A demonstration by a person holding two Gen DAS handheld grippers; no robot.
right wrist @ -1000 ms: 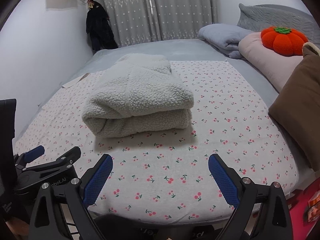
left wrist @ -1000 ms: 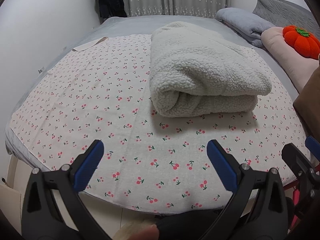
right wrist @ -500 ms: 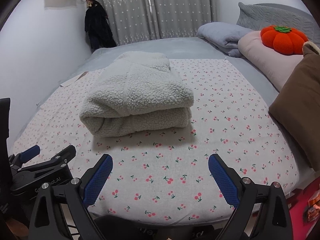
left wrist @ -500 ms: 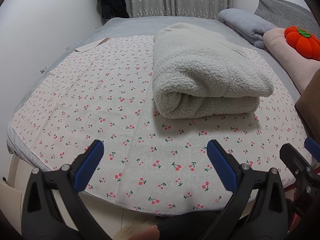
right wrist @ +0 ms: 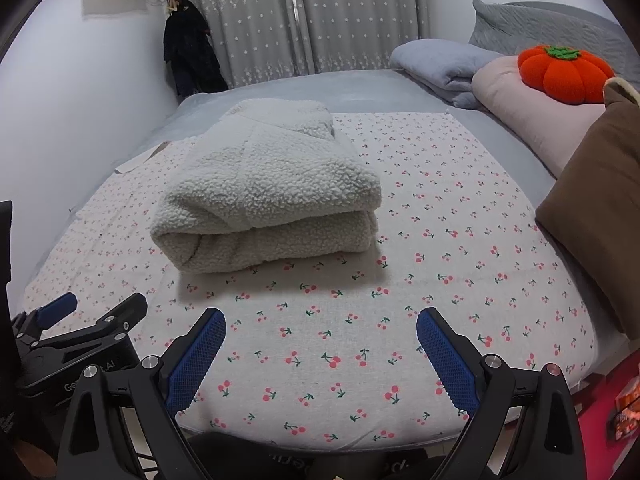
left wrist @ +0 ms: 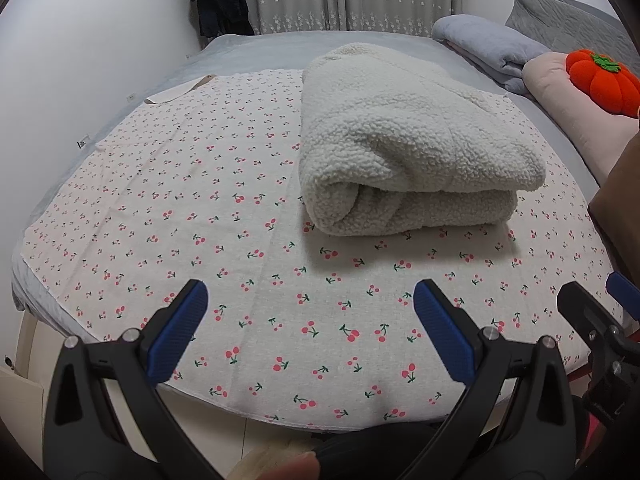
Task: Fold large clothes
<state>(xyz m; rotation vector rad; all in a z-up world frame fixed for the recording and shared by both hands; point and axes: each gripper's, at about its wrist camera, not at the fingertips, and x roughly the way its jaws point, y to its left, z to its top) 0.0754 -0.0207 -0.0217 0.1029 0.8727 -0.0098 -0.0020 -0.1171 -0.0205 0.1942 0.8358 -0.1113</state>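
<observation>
Left wrist view: left gripper (left wrist: 307, 295) wide-jawed, level, short of folded fleece (left wrist: 408, 144).

A cream fleece garment (left wrist: 404, 148) lies folded into a thick rectangular bundle on a cherry-print cloth (left wrist: 224, 216) spread over the bed, its rounded fold edge facing the cameras, layers stacked flat.

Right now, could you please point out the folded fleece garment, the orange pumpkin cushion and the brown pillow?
folded fleece garment (right wrist: 272, 184), right wrist view, top layer.
orange pumpkin cushion (right wrist: 560, 76), right wrist view, middle of its front.
brown pillow (right wrist: 596, 200), right wrist view, broad face.
</observation>
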